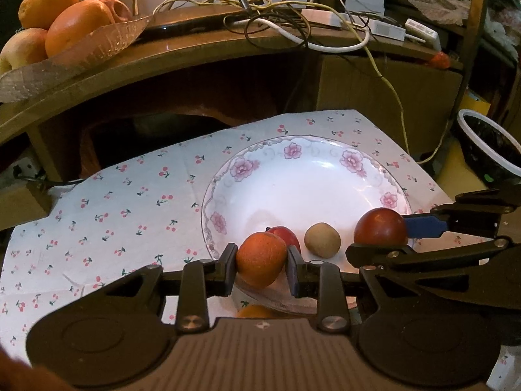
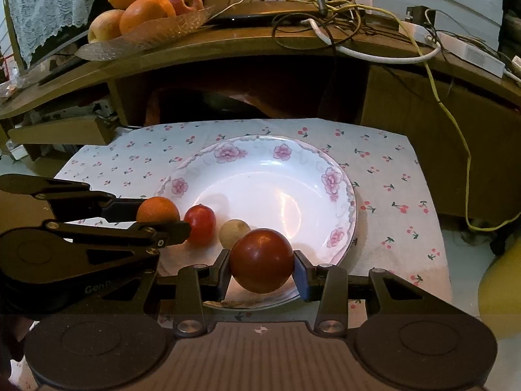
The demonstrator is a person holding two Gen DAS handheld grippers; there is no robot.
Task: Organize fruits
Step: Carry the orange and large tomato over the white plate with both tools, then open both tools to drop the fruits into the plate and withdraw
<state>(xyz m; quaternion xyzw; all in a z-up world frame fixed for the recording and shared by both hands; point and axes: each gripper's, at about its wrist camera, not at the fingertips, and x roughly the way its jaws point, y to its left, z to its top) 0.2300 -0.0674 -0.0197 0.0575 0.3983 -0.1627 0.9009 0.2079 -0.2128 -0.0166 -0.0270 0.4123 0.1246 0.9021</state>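
Jaws around fruits over plate [image 2: 342, 176] (two inside)

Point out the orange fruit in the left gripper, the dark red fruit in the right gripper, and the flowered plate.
orange fruit [image 1: 260, 259], left wrist view, its front face
dark red fruit [image 2: 262, 260], right wrist view, its front face
flowered plate [image 2: 332, 176], right wrist view, its right rim

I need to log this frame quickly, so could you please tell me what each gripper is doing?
Left gripper: closed on the orange fruit.
Right gripper: closed on the dark red fruit.
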